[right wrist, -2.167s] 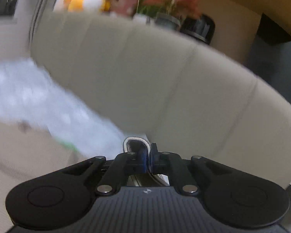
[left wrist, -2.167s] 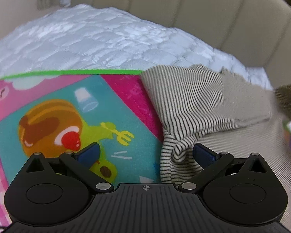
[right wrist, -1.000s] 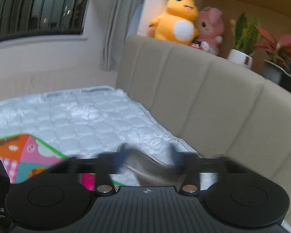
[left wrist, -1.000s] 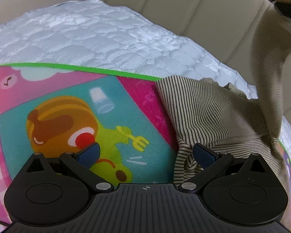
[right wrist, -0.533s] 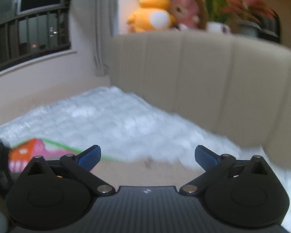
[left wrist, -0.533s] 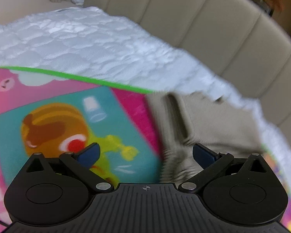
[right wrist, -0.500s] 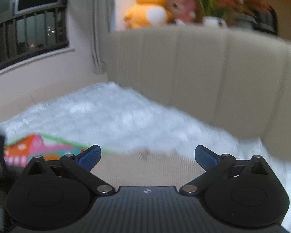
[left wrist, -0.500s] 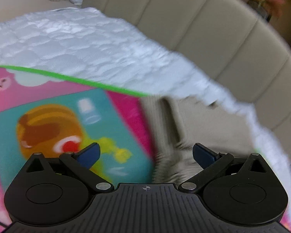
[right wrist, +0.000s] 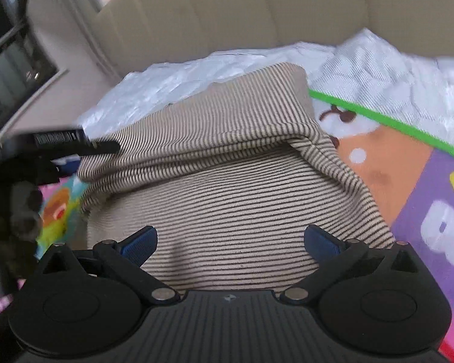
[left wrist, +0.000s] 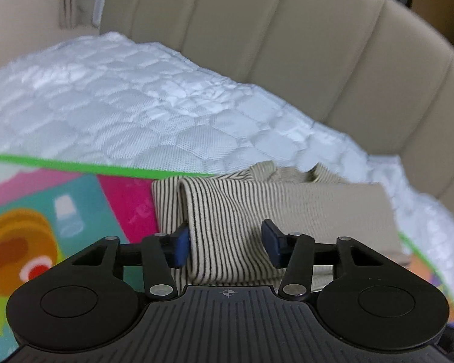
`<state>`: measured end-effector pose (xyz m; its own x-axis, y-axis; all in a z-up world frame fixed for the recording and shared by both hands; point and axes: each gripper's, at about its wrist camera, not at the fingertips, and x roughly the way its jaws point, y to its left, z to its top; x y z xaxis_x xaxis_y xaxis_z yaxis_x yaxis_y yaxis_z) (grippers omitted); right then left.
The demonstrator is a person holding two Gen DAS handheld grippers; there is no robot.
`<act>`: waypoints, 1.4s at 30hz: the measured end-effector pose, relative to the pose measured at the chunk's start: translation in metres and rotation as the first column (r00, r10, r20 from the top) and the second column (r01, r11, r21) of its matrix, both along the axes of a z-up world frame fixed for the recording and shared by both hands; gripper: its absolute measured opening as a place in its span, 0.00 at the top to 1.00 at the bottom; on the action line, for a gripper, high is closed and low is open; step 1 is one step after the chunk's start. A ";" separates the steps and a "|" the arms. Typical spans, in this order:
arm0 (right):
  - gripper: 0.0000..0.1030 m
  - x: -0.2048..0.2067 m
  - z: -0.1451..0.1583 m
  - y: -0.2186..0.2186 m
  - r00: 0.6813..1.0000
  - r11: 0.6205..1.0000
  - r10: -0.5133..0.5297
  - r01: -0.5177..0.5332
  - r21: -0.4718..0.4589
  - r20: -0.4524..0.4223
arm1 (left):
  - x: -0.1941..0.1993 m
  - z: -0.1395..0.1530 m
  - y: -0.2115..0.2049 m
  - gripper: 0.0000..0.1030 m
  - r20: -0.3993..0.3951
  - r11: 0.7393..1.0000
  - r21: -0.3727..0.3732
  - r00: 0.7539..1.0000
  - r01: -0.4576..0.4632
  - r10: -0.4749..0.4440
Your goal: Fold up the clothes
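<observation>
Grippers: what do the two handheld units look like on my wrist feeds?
Both match: the left gripper and right gripper have matte black ribbed bodies, two round black side housings, black linkage bars with silver rivets, a small crosshair mark at centre, and blue-padded fingers. No cables or sleeves visible.

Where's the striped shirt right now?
The striped shirt lies folded on the colourful play mat near its green edge, between the left gripper fingers, under the right gripper.

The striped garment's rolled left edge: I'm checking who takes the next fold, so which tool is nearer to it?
Left. The left tool straddles the striped garment's rolled edge, one finger touching it. The right tool hovers open over the garment's middle.
</observation>
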<state>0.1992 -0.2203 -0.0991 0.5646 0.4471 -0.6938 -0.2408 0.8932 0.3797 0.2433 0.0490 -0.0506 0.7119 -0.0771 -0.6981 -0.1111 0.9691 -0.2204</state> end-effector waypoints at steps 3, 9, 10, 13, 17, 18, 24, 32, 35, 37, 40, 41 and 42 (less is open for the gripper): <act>0.00 -0.002 -0.001 0.003 1.000 1.000 0.018 -0.018 -0.025 0.005 | -0.003 -0.006 -0.006 0.50 0.001 0.995 0.086 0.999 0.045 -0.046; 0.00 -0.016 -0.001 0.030 0.989 0.973 0.112 -0.090 -0.214 0.093 | -0.008 -0.016 0.004 0.46 0.001 0.989 0.116 0.996 0.089 -0.090; 0.00 -0.017 0.001 0.032 0.987 0.971 0.119 -0.092 -0.221 0.109 | -0.009 -0.017 0.006 0.46 0.001 0.990 0.109 0.995 0.095 -0.095; 0.00 -0.015 0.015 0.032 0.975 0.975 0.115 -0.075 -0.209 0.189 | -0.011 -0.018 0.010 0.46 0.007 0.989 0.096 0.993 0.113 -0.115; 0.00 0.008 0.043 0.038 0.930 0.965 0.065 0.034 -0.260 0.361 | -0.011 -0.019 0.014 0.46 0.009 0.989 0.078 0.992 0.122 -0.123; 0.04 0.019 0.048 0.040 0.924 0.963 0.050 0.055 -0.264 0.378 | -0.011 -0.019 0.015 0.46 0.008 0.990 0.074 0.992 0.122 -0.123; 0.51 0.087 0.040 0.043 0.960 0.962 0.003 0.074 -0.263 0.280 | -0.012 -0.019 0.030 0.25 -0.011 0.991 0.086 0.994 0.105 -0.104; 0.49 0.086 0.032 0.029 0.973 0.953 0.050 0.021 -0.303 0.227 | -0.010 -0.013 0.059 0.28 0.007 0.992 -0.107 0.998 0.067 -0.067; 0.48 0.092 0.049 0.013 0.978 0.975 0.015 0.031 -0.218 0.208 | -0.007 -0.015 0.076 0.28 0.017 0.959 -0.278 0.999 0.054 -0.052; 0.48 0.108 0.051 -0.002 0.990 0.989 -0.034 0.053 -0.138 0.136 | -0.003 -0.024 0.082 0.28 -0.009 0.941 -0.338 0.999 0.038 -0.044; 0.48 0.126 0.043 -0.016 0.995 0.992 -0.082 0.088 -0.090 0.062 | 0.002 -0.032 0.089 0.28 -0.029 0.920 -0.391 0.999 0.018 -0.032; 0.47 0.128 0.045 -0.012 0.993 0.991 -0.068 0.078 -0.109 0.091 | 0.003 -0.034 0.090 0.27 -0.028 0.915 -0.403 0.999 0.015 -0.029; 0.48 0.130 0.048 -0.008 0.991 0.989 -0.053 0.069 -0.129 0.120 | 0.004 -0.035 0.092 0.26 -0.027 0.910 -0.414 0.999 0.012 -0.026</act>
<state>0.3297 -0.2281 -0.0508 0.6681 0.3181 -0.6726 -0.2200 0.9480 0.2299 0.2471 0.1407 -0.0858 0.6862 -0.3770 -0.6221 -0.1068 0.7937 -0.5988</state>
